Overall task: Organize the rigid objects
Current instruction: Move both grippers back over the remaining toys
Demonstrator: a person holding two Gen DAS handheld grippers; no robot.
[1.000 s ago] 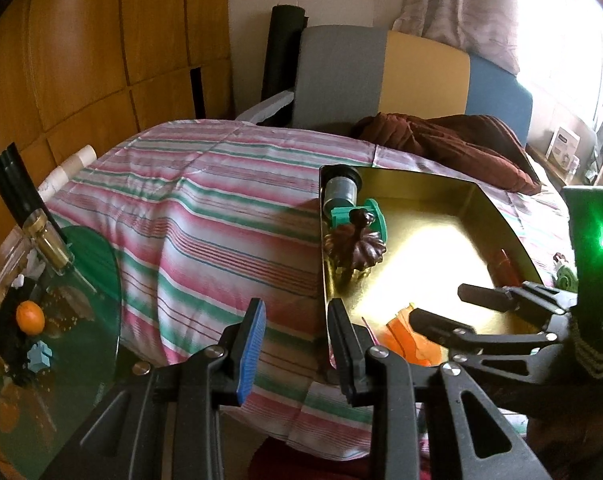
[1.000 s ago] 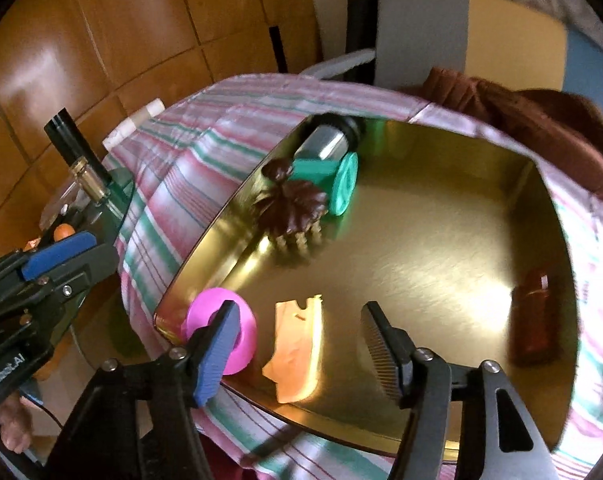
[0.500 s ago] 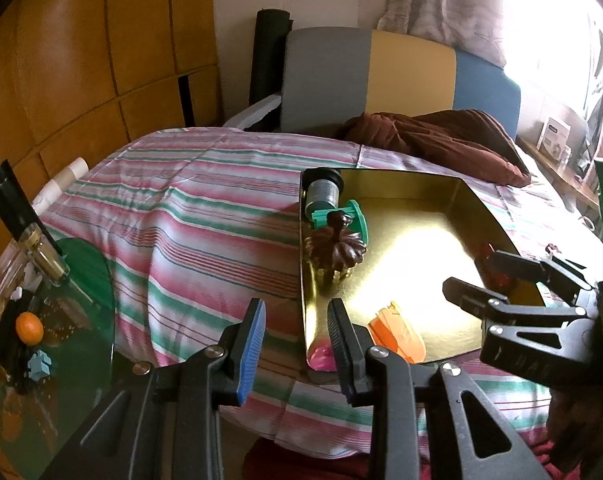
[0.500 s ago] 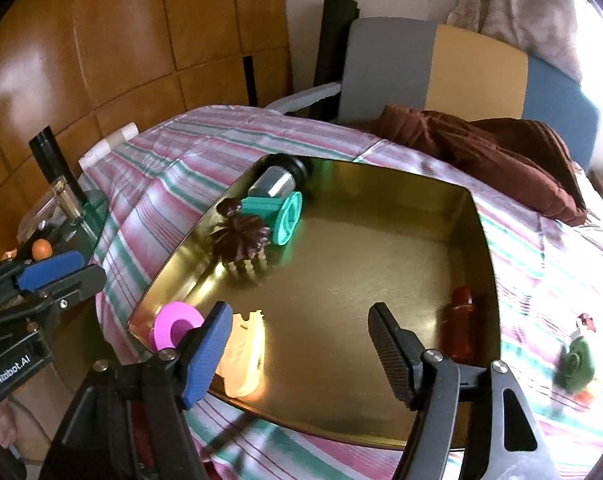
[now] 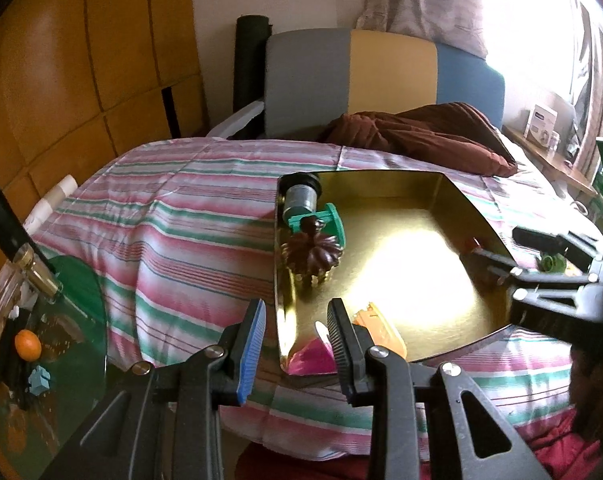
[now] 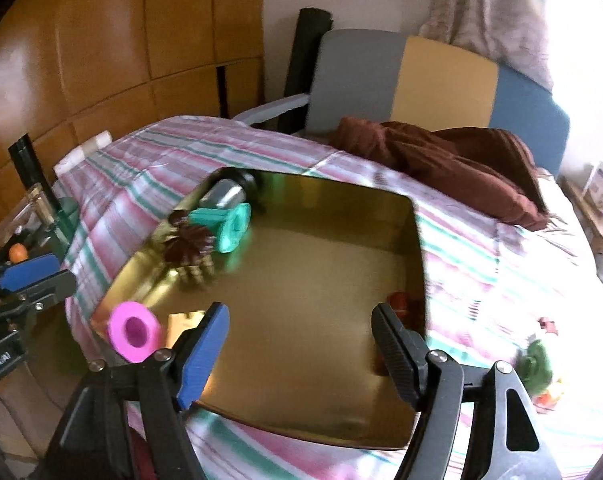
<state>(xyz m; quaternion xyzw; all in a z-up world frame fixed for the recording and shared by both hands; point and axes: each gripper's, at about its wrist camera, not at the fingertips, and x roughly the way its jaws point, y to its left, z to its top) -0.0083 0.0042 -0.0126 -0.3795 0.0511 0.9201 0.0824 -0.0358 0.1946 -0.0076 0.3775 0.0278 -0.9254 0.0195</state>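
A gold tray [image 5: 457,204] [image 6: 321,280] lies on the striped bedspread. Along its left side sit a silver and black cylinder [image 5: 301,196] [image 6: 221,194], a teal spool [image 5: 331,226] [image 6: 231,224] and a dark brown flower-shaped piece [image 5: 313,254] [image 6: 189,244]. In its near corner lie a pink spool [image 5: 311,356] [image 6: 133,332] and an orange piece [image 5: 383,334] [image 6: 181,320]. A red-brown bottle [image 6: 399,300] rests by the right wall. My left gripper [image 5: 295,312] hovers over the near left corner, narrowly open and empty. My right gripper [image 6: 301,316] is above the near edge with its jaws opening and nothing between them.
A green toy [image 6: 535,364] [image 5: 553,262] lies on the bedspread to the right of the tray. A brown pillow [image 5: 421,136] and a grey, yellow and blue chair back [image 5: 381,72] stand behind. A glass side table [image 5: 77,320] at the left holds an orange [image 5: 27,344] and a bottle.
Both grippers have drawn back and upward from the tray, so more of it shows. The right jaws have widened. The orange piece and pink spool stay in the tray.
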